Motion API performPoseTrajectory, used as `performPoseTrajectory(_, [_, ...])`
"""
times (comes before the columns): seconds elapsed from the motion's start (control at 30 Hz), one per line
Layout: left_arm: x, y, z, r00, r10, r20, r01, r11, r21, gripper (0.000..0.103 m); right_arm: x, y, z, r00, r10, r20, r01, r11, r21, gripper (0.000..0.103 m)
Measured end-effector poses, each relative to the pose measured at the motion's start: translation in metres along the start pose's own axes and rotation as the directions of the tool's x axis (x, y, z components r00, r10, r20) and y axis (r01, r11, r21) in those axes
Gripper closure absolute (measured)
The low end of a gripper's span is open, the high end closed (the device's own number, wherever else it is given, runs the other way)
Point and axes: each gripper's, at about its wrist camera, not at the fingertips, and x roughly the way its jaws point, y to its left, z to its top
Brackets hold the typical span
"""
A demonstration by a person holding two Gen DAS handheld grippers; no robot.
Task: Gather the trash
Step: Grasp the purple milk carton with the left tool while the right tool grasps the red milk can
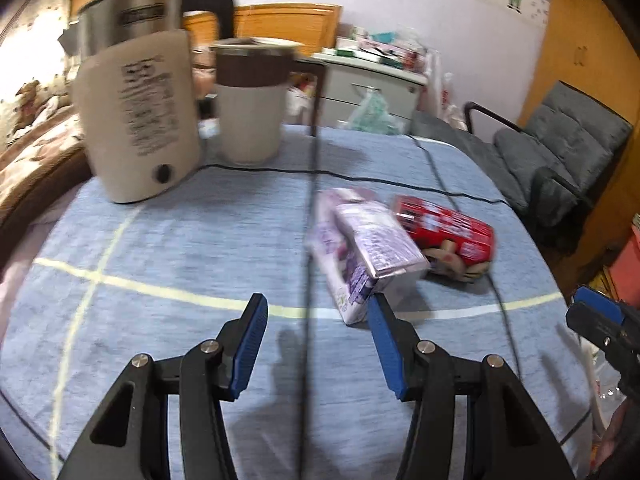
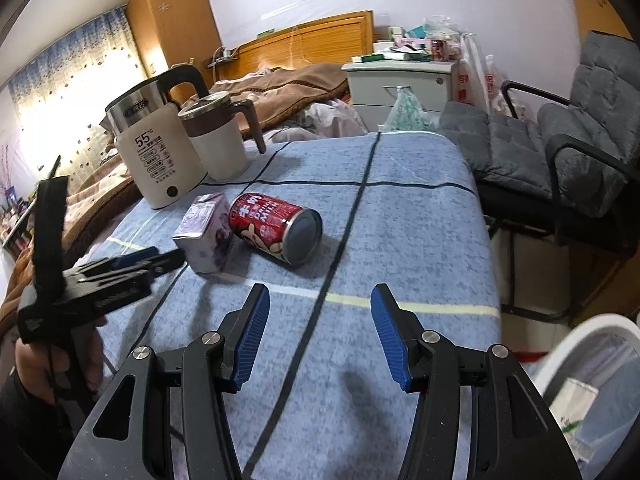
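A purple drink carton (image 1: pixel 368 252) lies on the blue tablecloth (image 1: pixel 180 248), with a red can (image 1: pixel 444 232) lying on its side just behind it. My left gripper (image 1: pixel 316 312) is open, its right fingertip close to the carton's near corner. In the right wrist view the carton (image 2: pixel 204 236) and the can (image 2: pixel 276 228) lie ahead to the left, and my right gripper (image 2: pixel 318 300) is open and empty above the cloth. The left gripper (image 2: pixel 140 260) shows there beside the carton.
An electric kettle (image 1: pixel 136 120) and a lidded jug (image 1: pixel 252 100) stand at the table's far left. A grey armchair (image 2: pixel 560 152) stands to the right of the table. A white bin (image 2: pixel 592 384) with a bag sits at the lower right. A bed lies beyond the table.
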Motion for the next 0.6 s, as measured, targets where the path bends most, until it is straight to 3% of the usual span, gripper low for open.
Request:
performPoseTrajectory(0.07, [-0.008, 0.011, 0.0, 1.0, 0.002, 0.015, -0.002, 1.0, -0.023, 0.049, 0.006, 0.002, 0.004, 1.0, 0.014, 0.0, -0.014, 1.0, -0.016, 0.043])
performPoseTrajectory(0.17, [-0.019, 0.012, 0.001, 0.999, -0.028, 0.041, 0.03, 0.999, -0.045, 0.049, 0.018, 0.003, 0.01, 0.999, 0.032, -0.016, -0.033, 0.999, -0.039, 0.042])
performPoseTrajectory(0.33, [-0.015, -0.014, 0.009, 0.993, -0.109, 0.04, 0.109, 0.994, 0.008, 0.042, 0.034, -0.003, 0.024, 0.999, 0.027, -0.03, -0.029, 0.997, -0.07, 0.042])
performPoseTrajectory(0.6, [0.028, -0.028, 0.023, 0.998, -0.047, -0.028, 0.048, 0.998, 0.041, 0.046, 0.044, -0.007, 0.038, 0.999, 0.042, -0.031, -0.045, 0.994, -0.095, 0.042])
